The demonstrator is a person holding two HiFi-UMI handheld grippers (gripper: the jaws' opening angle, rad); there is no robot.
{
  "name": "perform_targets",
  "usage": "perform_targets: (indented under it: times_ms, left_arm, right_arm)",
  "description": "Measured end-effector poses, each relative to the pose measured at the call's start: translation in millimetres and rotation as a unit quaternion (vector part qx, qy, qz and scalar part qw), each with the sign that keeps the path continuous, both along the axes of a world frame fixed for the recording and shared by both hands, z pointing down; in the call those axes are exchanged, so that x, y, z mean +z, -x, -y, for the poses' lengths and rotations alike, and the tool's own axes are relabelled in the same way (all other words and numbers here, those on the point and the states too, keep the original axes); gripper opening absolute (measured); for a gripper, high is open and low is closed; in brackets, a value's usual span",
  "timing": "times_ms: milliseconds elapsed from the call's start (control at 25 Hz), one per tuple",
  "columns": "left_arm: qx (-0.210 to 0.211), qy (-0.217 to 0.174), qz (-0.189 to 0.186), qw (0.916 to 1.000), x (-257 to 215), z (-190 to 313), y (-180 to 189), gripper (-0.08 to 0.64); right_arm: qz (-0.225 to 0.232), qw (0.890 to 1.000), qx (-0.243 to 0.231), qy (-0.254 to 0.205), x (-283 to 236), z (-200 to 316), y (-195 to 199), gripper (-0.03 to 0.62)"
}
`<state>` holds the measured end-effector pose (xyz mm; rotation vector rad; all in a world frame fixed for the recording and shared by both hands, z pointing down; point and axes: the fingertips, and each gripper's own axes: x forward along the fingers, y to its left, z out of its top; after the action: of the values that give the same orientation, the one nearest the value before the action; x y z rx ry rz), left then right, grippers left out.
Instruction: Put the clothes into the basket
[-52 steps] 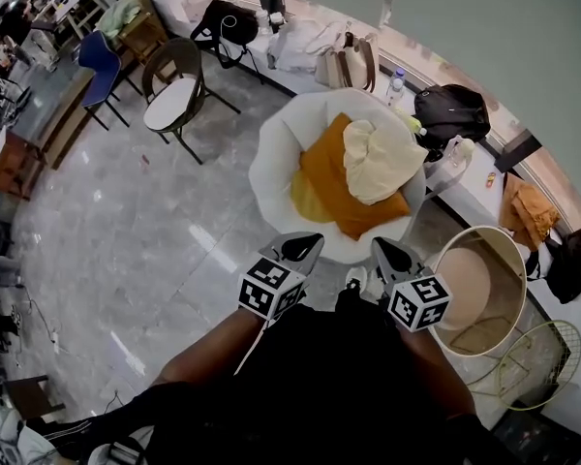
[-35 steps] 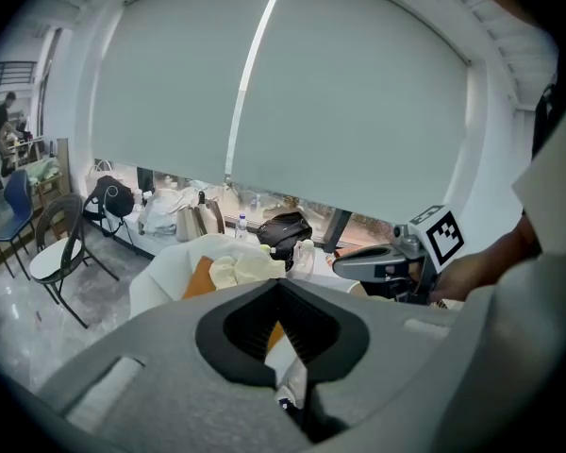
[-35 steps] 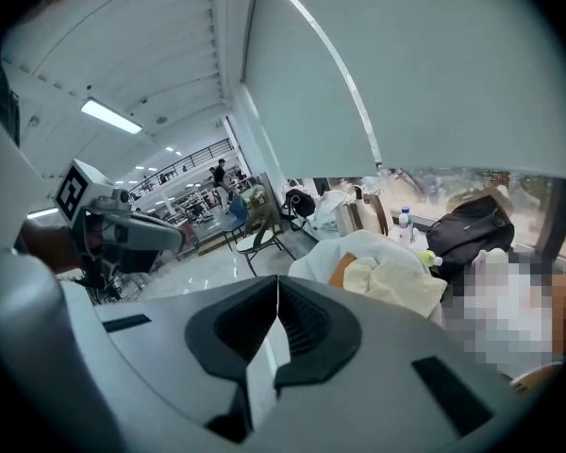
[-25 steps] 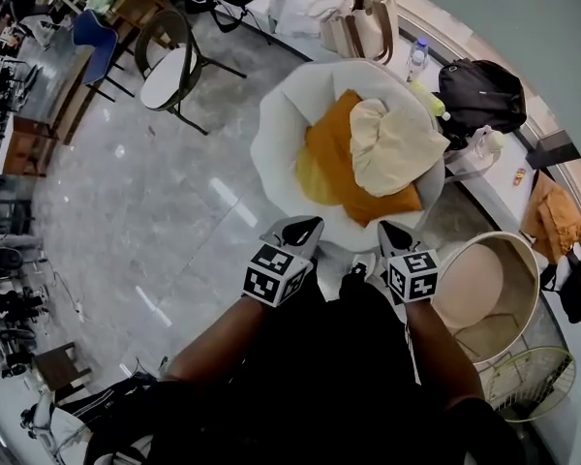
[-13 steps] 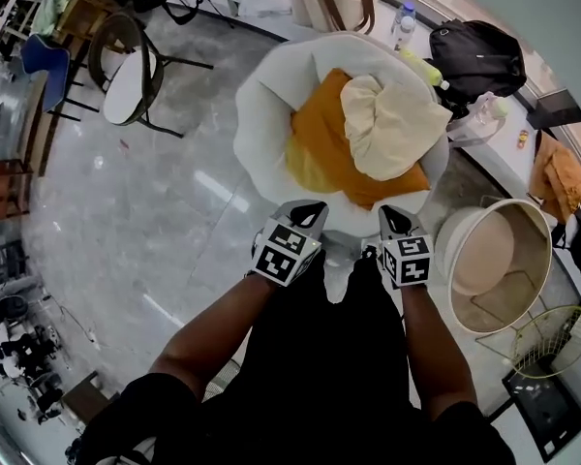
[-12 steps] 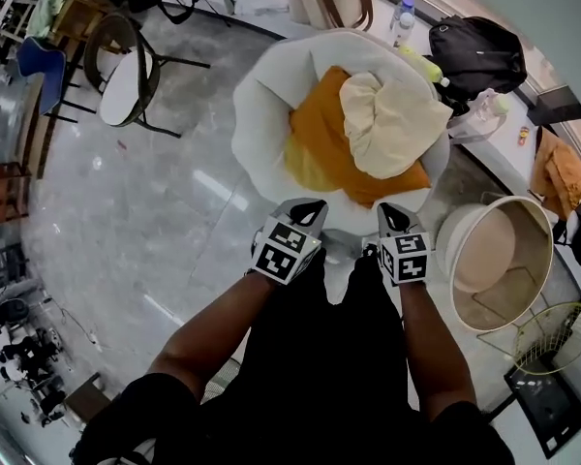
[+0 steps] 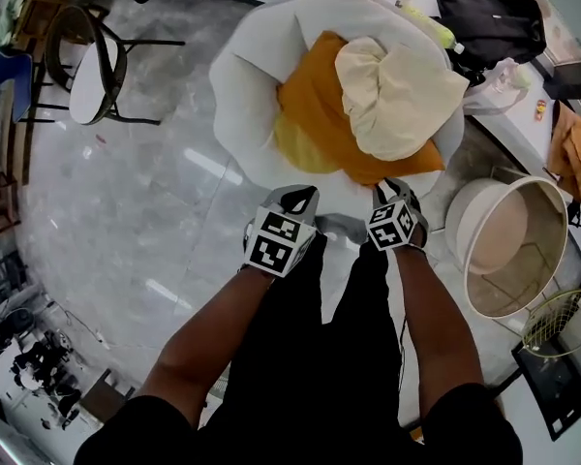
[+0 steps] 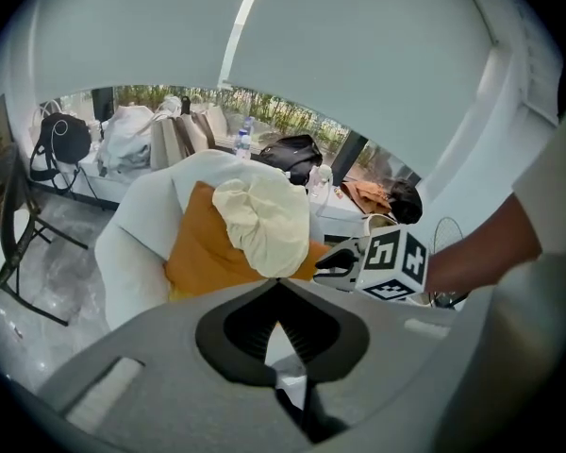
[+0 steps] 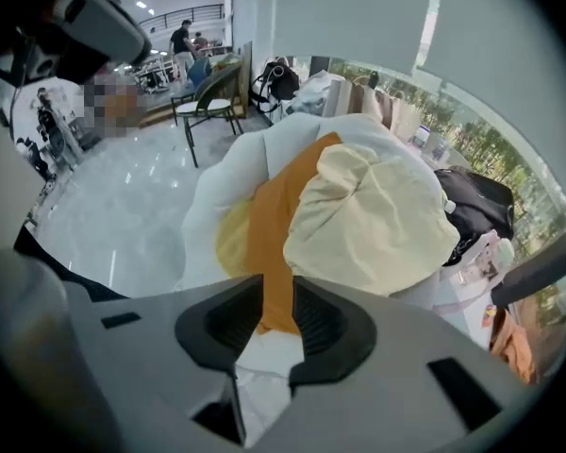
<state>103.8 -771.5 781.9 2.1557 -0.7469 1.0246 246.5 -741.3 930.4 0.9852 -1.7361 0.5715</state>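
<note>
**Open-plan workplace hall, not a home**

A wide glossy stone floor (image 7: pixel 126 211) ran toward a far work area where people (image 9: pixel 182 36) stood. Metal-framed chairs (image 7: pixel 92 66), a wooden table (image 7: pixel 39 13), and backpacks (image 7: pixel 489 17) and tote bags (image 8: pixel 174 140) lined a long sill (image 7: pixel 519 134) under tall windows (image 9: pixel 472 140).

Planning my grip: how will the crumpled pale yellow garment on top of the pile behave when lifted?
Probably floppy: the crumpled pale yellow garment lies in soft folds, so it should sag from a pinch. Likely light for its bulk, sitting puffed up on the orange cloth. It may drag that cloth along, since they touch.
</note>
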Motion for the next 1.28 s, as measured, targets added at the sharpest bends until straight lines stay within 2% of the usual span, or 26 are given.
perform_targets:
  times_ms: [200,360,640,800,1040,1160,1280]
  left_arm:
    - [-0.002,0.019,0.001,0.9998,28,-7,8,0.0]
    - [0.005,0.035,0.013,0.9993,43,-20,12,0.0]
    - [-0.003,0.04,0.008,0.9992,49,-25,10,0.0]
    - [-0.001,0.046,0.006,0.9989,51,-33,11,0.0]
    - [-0.016,0.047,0.003,0.9988,58,-35,16,0.0]
    - [-0.021,0.044,0.001,0.9988,58,-32,18,0.0]
    - [-0.022,0.044,0.007,0.9988,63,-36,22,0.0]
  right_arm:
    - [-0.046,0.998,-0.02,0.026,57,12,-15,0.13]
    - [-0.064,0.997,-0.029,0.032,91,27,-23,0.164]
    - [-0.112,0.988,-0.101,0.045,143,36,-26,0.215]
    - [-0.133,0.984,-0.113,0.042,163,45,-29,0.232]
    - [-0.17,0.979,-0.112,0.03,181,56,-39,0.227]
    - [-0.191,0.976,-0.101,0.023,184,63,-45,0.19]
    - [-0.188,0.98,-0.062,0.025,185,71,-52,0.128]
